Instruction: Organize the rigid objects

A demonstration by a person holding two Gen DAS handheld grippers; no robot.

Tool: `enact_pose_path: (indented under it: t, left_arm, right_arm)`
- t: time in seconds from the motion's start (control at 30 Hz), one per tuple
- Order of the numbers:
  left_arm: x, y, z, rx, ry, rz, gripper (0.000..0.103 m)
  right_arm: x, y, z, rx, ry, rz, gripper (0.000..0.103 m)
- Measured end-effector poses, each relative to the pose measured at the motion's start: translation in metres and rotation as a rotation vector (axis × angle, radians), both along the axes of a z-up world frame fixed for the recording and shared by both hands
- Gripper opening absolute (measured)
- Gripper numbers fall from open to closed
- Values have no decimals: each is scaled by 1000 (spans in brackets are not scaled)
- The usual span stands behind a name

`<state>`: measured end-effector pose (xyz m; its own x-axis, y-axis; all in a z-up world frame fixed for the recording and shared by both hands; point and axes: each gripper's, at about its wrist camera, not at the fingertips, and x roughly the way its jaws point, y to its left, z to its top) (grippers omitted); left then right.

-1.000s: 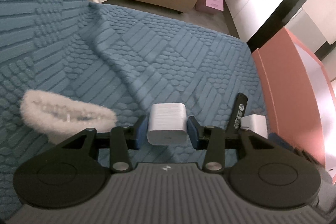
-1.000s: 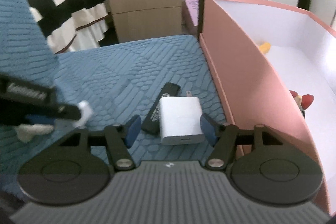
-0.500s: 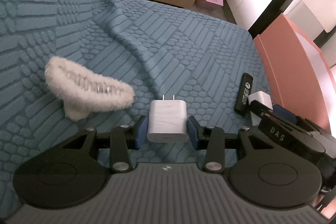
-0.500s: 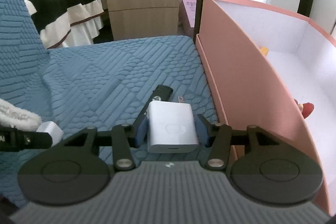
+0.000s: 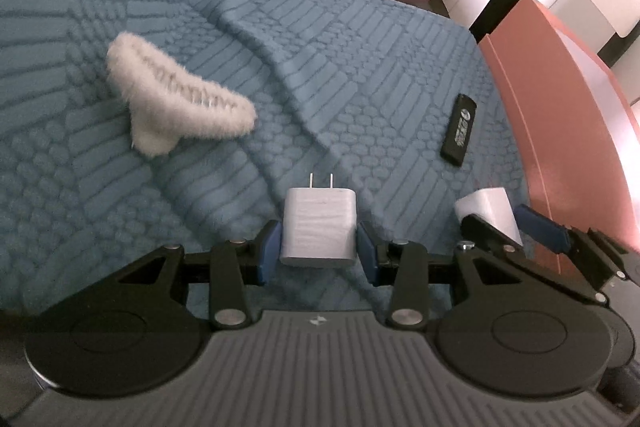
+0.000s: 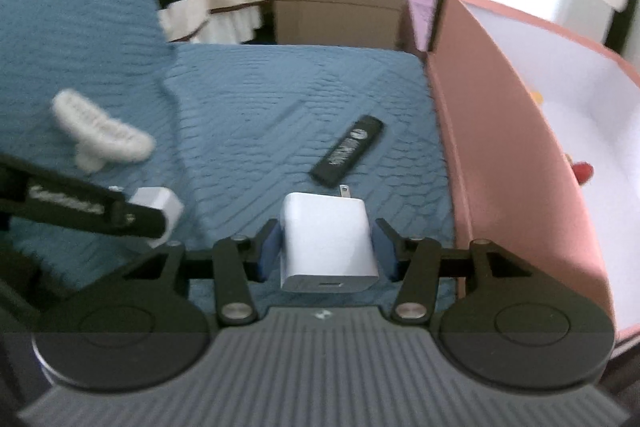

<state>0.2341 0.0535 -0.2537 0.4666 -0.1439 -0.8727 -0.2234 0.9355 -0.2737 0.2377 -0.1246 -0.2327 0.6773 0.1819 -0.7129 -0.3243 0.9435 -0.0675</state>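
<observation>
Now I am holding a white charger (image 5: 318, 227) clamped in my left gripper (image 5: 318, 251) and another charger (image 6: 328, 243) in my right gripper (image 6: 327, 251), both probably lifted clear of the blue cover (image 5: 360, 67), carrying them toward the pink box (image 6: 520, 147) for sorting.
</observation>
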Motion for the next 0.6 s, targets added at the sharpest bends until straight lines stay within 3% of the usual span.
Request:
enact_pose_path:
  t: [0.27, 0.4, 0.6]
  left_arm:
    - [-12, -5, 1, -14, -11, 13, 49]
    - [-12, -4, 1, -21, -15, 19, 63]
    - [-8, -2, -4, -29, -2, 39, 63]
  right_arm:
    - [-5, 5, -6, -29, 43, 68, 54]
    - [3, 0, -5, 0, 65, 52, 55]
    - [14, -3, -8, 45, 123, 63, 56]
